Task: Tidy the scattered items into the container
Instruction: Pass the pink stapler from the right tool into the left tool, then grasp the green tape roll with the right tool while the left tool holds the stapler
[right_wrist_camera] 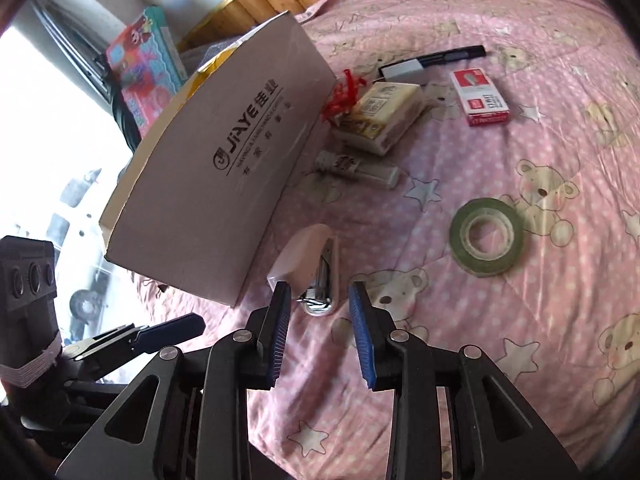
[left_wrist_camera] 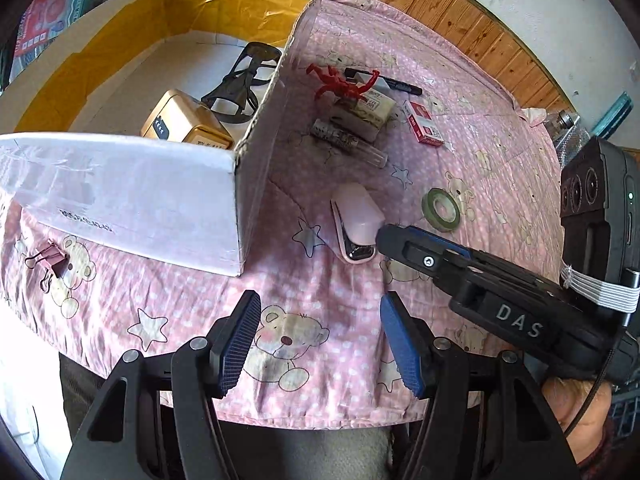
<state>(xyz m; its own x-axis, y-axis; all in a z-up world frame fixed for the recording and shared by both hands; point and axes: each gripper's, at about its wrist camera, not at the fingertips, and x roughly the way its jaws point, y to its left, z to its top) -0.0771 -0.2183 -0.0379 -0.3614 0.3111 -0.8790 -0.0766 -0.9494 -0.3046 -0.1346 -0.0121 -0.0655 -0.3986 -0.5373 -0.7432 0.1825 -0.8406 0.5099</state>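
One pink stapler (right_wrist_camera: 316,272) beside the cardboard box (right_wrist_camera: 224,184), right gripper (right_wrist_camera: 320,320) spread apart at its end, left gripper (left_wrist_camera: 320,344) released, one tape roll (right_wrist_camera: 486,236), one red staple box (right_wrist_camera: 480,98), two items boxed, pink bear-print cloth (right_wrist_camera: 520,360), wood-panelled wall (left_wrist_camera: 480,28).

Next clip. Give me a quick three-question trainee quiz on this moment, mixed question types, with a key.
1. True or false: the pink stapler already lies inside the cardboard box.
2. Which item lies nearest the right claw? A) green tape roll B) pink stapler C) red staple box
3. Fill in: the left claw is ____ and holds nothing.

Key: 1 false, it lies on the bedspread beside the box; 2 B; 3 open.
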